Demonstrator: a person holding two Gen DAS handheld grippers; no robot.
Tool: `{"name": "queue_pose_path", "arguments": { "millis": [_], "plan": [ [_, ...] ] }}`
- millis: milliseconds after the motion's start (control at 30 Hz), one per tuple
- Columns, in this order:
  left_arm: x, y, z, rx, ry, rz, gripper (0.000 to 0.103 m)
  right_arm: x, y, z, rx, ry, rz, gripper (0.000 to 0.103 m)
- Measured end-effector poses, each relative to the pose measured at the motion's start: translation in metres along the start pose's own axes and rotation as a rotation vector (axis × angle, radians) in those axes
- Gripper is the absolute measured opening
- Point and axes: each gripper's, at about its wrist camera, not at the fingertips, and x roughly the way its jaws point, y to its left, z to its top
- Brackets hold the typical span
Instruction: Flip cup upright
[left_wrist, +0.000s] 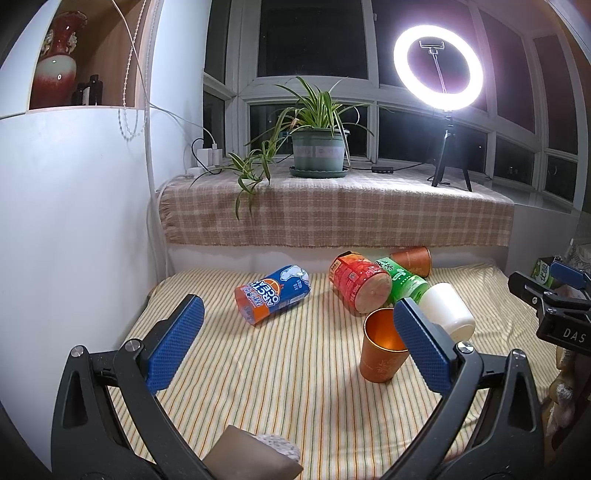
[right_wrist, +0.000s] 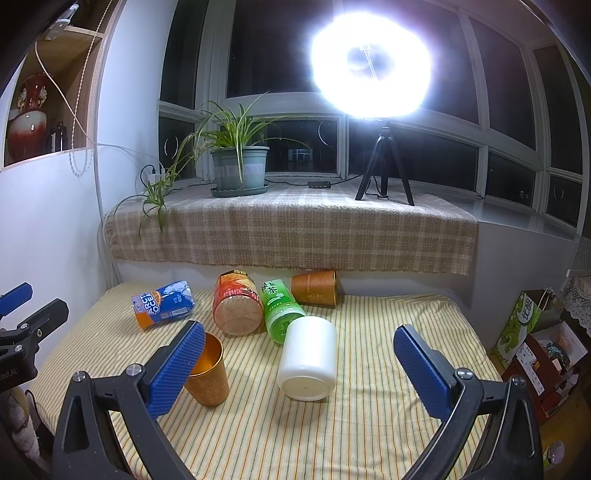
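The orange cup (left_wrist: 382, 347) stands upright on the striped worktop (left_wrist: 258, 369), mouth up, at about 3 o'clock from the centre of the left wrist view. The left tool (left_wrist: 299, 345) is spread wide and grasps nothing — its right finger overlaps the cup's rim in that view; contact cannot be told. The right tool (right_wrist: 299, 363) is likewise released, the cup behind its left finger. Just beyond the cup, toward 12 o'clock, lie a white jar (right_wrist: 308, 356), a green bottle (right_wrist: 282, 310), a red jar (right_wrist: 236, 304) and a blue can (right_wrist: 162, 302) — all on their sides.
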Motion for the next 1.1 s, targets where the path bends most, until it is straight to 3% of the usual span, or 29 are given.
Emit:
{"name": "queue_pose_path", "arguments": {
  "millis": [1100],
  "plan": [
    [0.0007, 0.0057, -0.0066, 0.012, -0.019, 0.019, 0.103, 0.0017, -0.0049, -0.0056, 0.002, 0.011, -0.001, 0.103]
  ]
}}
